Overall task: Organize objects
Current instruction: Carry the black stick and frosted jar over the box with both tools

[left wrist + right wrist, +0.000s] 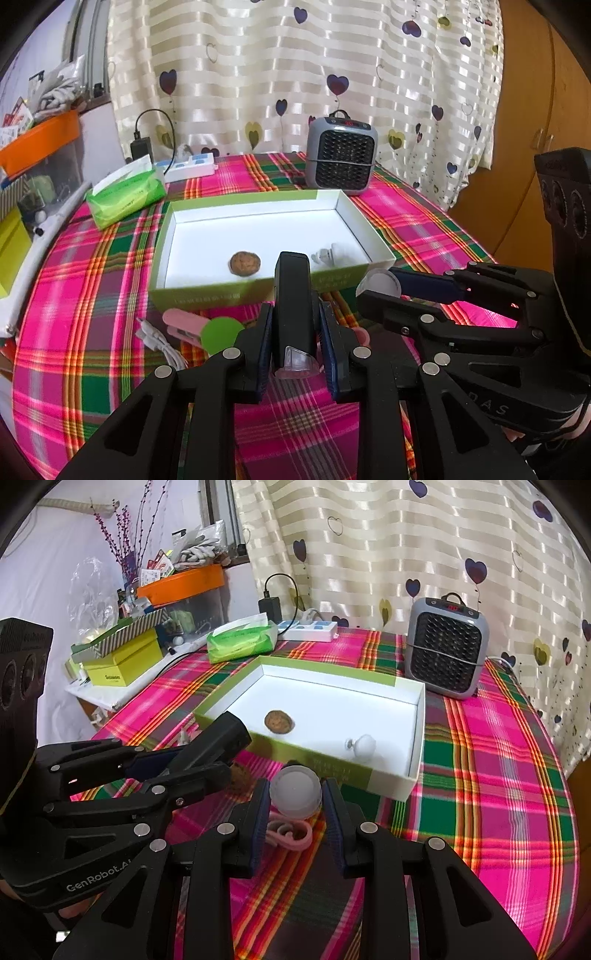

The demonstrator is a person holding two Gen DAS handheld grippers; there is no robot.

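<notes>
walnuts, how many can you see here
2. One walnut lies inside the white tray, left of the small white knob. A second walnut sits on the cloth outside it, mostly hidden behind the left gripper. Others may be hidden.

A black oblong device [291, 295] with a clear cap at its near end stands clamped between the left gripper [295, 354] pads, tilted forward over the box's near wall. A frosted white round cap [295, 792] sits pinched between the right gripper [297, 816] pads. Ahead of both lies the open green-sided box [207, 293], white inside, holding a brown walnut [245, 263] and a small white knob [364, 746]. Below the right gripper lies a pink loop [290, 836].
</notes>
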